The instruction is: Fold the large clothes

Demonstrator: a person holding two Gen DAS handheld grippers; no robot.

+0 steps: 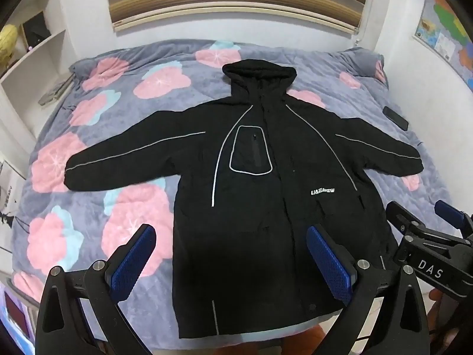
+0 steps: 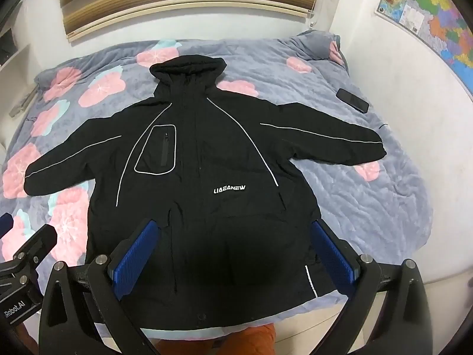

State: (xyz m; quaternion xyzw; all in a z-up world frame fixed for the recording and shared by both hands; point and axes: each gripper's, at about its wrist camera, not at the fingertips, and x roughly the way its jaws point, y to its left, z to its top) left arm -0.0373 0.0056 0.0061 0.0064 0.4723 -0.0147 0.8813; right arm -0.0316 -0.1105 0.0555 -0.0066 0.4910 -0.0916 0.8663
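Note:
A black hooded jacket (image 1: 260, 177) (image 2: 207, 177) with grey piping and a white chest logo lies flat and face up on the bed, sleeves spread to both sides, hood at the far end. My left gripper (image 1: 230, 261) hovers open above the jacket's lower left part, nothing between its blue pads (image 1: 328, 263). My right gripper (image 2: 233, 259) hangs open above the lower right part, pointing steeply down, its blue pads (image 2: 139, 254) wide apart and empty. The right gripper (image 1: 428, 230) shows at the right edge of the left wrist view; the left gripper (image 2: 23, 254) shows at the left edge of the right wrist view.
The bed carries a grey quilt (image 1: 118, 148) with pink and blue flowers. A black phone (image 2: 353, 100) (image 1: 396, 117) lies on the quilt past the right sleeve. White shelves (image 1: 32, 59) stand at the left, a map (image 2: 428, 20) hangs on the right wall. An orange-clad leg (image 2: 251, 340) shows below the hem.

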